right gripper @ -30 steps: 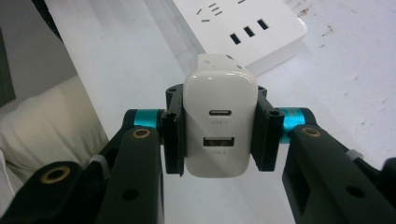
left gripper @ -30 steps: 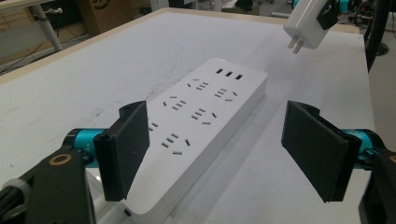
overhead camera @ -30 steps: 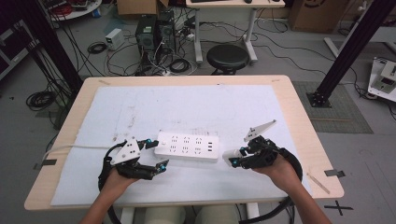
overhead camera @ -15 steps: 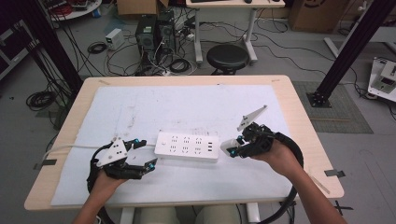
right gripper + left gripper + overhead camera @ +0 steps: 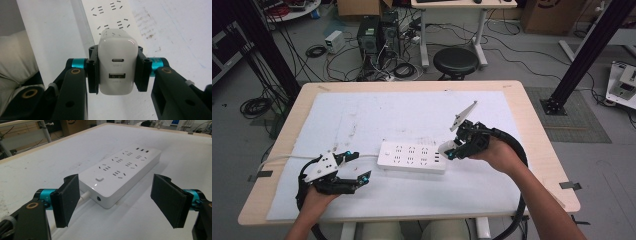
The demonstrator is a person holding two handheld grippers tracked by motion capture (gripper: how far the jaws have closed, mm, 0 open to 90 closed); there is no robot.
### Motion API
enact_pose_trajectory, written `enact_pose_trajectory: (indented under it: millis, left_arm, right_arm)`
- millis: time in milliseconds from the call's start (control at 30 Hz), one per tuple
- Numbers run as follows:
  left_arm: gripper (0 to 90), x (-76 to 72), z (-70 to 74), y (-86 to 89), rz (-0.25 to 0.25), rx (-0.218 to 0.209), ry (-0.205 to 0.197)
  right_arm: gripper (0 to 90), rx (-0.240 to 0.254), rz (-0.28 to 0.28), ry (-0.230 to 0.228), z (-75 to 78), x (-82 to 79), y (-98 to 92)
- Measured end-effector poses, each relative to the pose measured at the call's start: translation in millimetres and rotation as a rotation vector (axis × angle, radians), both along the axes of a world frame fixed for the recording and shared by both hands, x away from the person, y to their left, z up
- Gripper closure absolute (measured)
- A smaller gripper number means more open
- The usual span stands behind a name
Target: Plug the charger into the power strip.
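A white power strip [image 5: 413,156] lies flat on the white mat [image 5: 412,120] in mid-table, its cord running left. In the left gripper view the strip [image 5: 121,172] lies just ahead of my left gripper [image 5: 115,202], whose jaws stand wide open with nothing between them. In the high view my left gripper [image 5: 354,167] sits left of the strip's cord end. My right gripper [image 5: 448,150] is at the strip's right end, shut on a white USB charger [image 5: 117,66]. The charger hangs just above the strip's sockets [image 5: 112,15], with its two ports facing the camera.
The table's wooden rim [image 5: 542,145] frames the mat. A black stool [image 5: 455,61], computer towers [image 5: 377,32] and tangled cables stand on the floor beyond the far edge. A black frame post [image 5: 584,55] rises at the right.
My left gripper has drawn back leftward and nearer the front edge, away from the strip. My right gripper has moved with the charger toward the strip's right end.
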State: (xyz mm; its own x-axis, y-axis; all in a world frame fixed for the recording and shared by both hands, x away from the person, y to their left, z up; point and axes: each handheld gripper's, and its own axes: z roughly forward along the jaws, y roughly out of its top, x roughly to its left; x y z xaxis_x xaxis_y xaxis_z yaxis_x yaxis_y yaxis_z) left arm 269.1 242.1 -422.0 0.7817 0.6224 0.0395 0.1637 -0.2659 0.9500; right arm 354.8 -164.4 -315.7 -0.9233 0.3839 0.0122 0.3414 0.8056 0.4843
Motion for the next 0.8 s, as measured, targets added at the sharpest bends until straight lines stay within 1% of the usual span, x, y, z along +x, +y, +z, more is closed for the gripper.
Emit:
enact_pose_trajectory:
  millis: [100, 200, 333, 467, 533, 567, 600, 633, 700, 800]
  left_arm:
    - [23.5, -1.1, -1.0, 3.1, 0.006, -0.001, -0.002]
    - [23.6, -2.1, -0.8, 5.5, 0.014, 0.007, -0.005]
    - [23.6, -3.3, -0.9, 8.3, 0.018, 0.003, -0.007]
    - [23.6, -3.3, -2.7, 9.4, 0.024, -0.002, -0.004]
    - [23.6, -3.2, -3.2, 9.7, 0.023, -0.001, -0.005]
    - [23.6, -3.3, -3.5, 9.6, 0.022, -0.003, -0.002]
    - [23.6, -3.5, -3.8, 9.3, 0.023, -0.005, -0.002]
    - [23.6, -3.6, -3.9, 9.4, 0.020, -0.002, -0.002]
    - [23.6, -3.8, -4.1, 9.5, 0.018, 0.001, -0.004]
    - [23.6, -3.9, -4.5, 10.0, 0.020, -0.003, -0.001]
  right_arm:
    - [63.7, -0.022, 0.023, -0.010, 2.8, 4.5, 8.8]
    - [63.7, -0.035, 0.044, -0.014, 5.4, 9.3, 17.2]
    - [63.7, -0.060, 0.059, -0.009, 6.4, 15.3, 26.2]
    - [63.7, -0.074, 0.074, 0.000, 5.4, 21.0, 32.3]
    - [63.7, -0.095, 0.089, 0.001, 3.7, 23.7, 36.1]
    - [63.7, -0.113, 0.085, 0.006, 3.1, 23.8, 38.4]
    - [63.7, -0.126, 0.092, 0.007, 2.0, 25.0, 40.7]
    - [63.6, -0.137, 0.102, 0.002, 1.2, 26.7, 42.5]
    - [63.7, -0.153, 0.106, 0.004, -0.2, 28.6, 45.7]
    - [63.7, -0.191, 0.114, 0.008, -1.2, 31.0, 49.7]
